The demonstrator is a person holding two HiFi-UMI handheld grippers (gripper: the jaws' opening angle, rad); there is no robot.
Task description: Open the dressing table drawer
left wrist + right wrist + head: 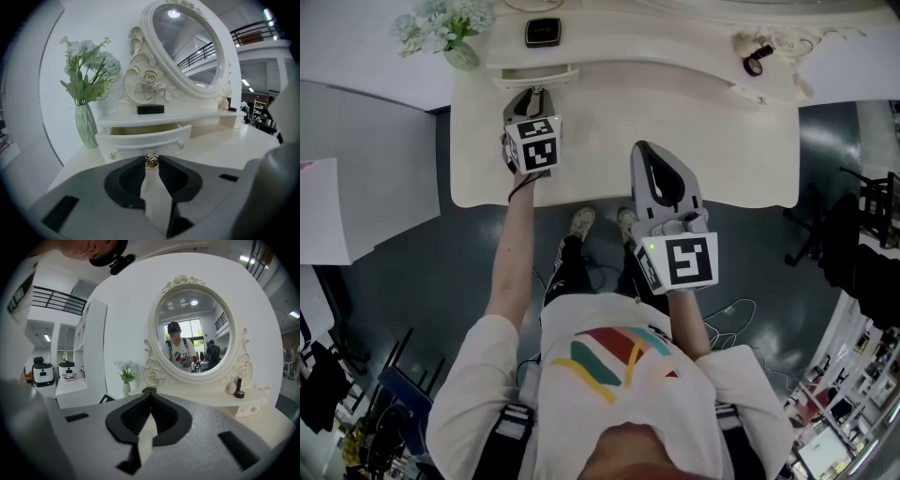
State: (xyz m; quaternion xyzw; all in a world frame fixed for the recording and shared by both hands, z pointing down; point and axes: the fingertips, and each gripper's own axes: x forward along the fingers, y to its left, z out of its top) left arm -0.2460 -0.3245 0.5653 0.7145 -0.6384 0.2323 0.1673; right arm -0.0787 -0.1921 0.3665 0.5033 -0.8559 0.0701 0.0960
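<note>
Standing over a cream-white carved wooden dressing table (675, 122), a person holds a grey two-jaw gripper in each hand. The left gripper (534, 94) reaches to the table's back left, where its jaws pinch the small round brass-coloured knob (151, 160) at the middle of the shallow white curved-front drawer (145, 139). That drawer sits under the low rear shelf and is pulled partly out, with a strip of its pale inside showing.

The right gripper (150, 395) hovers near the table's front edge, well apart from the drawer. Its jaws are pressed together with nothing between them.

A ribbed pale green vase of white flowers (86, 124) stands just left of the drawer. A small flat black box (150, 109) rests on the shelf above it, below a large oval mirror in a white scrolled frame (183, 47).
</note>
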